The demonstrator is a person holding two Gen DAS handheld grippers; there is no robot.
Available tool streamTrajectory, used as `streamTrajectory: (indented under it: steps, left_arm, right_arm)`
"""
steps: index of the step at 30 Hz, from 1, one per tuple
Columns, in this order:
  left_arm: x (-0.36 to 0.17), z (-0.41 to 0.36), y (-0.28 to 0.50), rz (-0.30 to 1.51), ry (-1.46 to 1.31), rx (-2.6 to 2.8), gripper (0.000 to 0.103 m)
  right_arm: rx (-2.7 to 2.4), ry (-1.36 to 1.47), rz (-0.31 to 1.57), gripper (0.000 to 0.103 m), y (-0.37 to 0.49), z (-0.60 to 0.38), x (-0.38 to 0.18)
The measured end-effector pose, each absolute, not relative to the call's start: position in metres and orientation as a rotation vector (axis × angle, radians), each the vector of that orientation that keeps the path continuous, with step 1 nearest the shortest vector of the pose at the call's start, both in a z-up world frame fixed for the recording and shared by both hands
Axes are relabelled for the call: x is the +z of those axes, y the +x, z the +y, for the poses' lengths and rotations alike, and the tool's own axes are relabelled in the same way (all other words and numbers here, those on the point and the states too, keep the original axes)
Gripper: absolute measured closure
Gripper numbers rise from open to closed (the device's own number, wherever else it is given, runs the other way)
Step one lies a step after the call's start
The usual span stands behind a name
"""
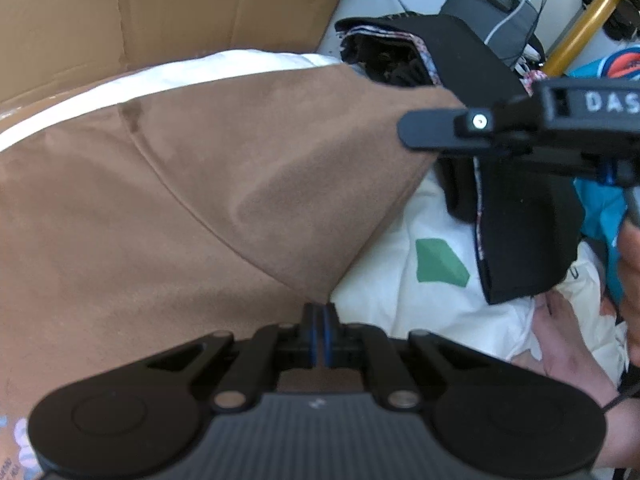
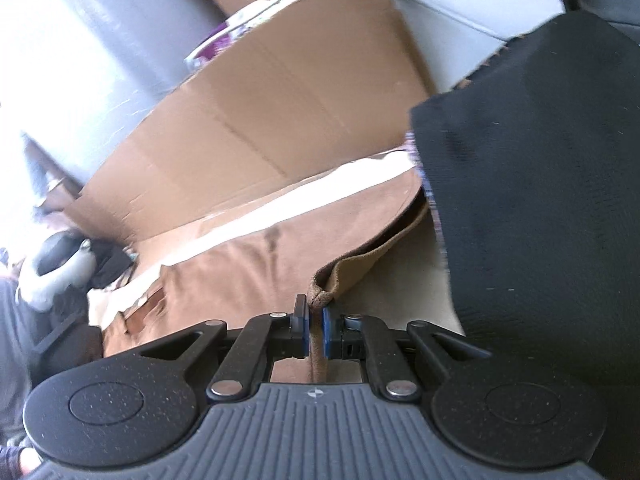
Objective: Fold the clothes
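Up close, both views show a brown garment stretched between the two tools. The left claw has its blue-padded fingers pressed together on a corner of the brown fabric, which spreads away from it as a broad taut sheet with a diagonal seam running across it. The right claw is clamped on a rolled hem of the same brown garment, the cloth pinched between its pads and trailing down through the gap; in the left wrist view this right claw reaches in from the right edge, at the garment's far corner. Behind the brown cloth stands a large cardboard box, with a white strip of fabric lying between the two. To the right lies a heap of other clothes: a black garment with a patterned edge, a white piece with a green patch under it, and something teal at the far right. A bare hand rests on the white cloth near the lower right.
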State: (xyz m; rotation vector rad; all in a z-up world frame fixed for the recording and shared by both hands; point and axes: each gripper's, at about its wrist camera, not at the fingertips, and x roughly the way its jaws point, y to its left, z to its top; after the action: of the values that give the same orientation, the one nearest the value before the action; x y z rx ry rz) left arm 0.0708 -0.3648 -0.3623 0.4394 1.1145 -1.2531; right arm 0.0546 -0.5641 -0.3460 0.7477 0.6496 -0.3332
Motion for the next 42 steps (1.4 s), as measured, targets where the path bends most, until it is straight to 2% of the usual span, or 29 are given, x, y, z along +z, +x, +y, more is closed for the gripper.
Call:
streamTrajectory:
  steps: [12,31,37,39,42]
  left_arm:
    - [-0.369,-0.359,0.078,1.168,0.324,-1.215,0.1]
    - [-0.377,-0.35,0.088,1.29,0.137,-1.127,0.099]
    - [-0.366,-0.333,0.092,1.334,0.122,-1.065,0.098]
    - [-0.359,-0.321,0.092,1.342,0.125,-1.038,0.091]
    - [-0.349,-0.304,0.093,1.331,0.166,-1.001,0.075]
  right_arm:
    - [-0.177,0.722,0.653,0.099,0.09,-0.536,-0.334]
    - [-0.07,0.766,0.673,0.099,0.096,-0.52,-0.34]
    - [-0.051,0.744,0.69,0.099,0.099,-0.516,-0.343]
    - [-0.044,0.72,0.701,0.099,0.1,-0.513,-0.345]
    - [-0.028,0.683,0.718,0.098,0.102,-0.507,-0.346]
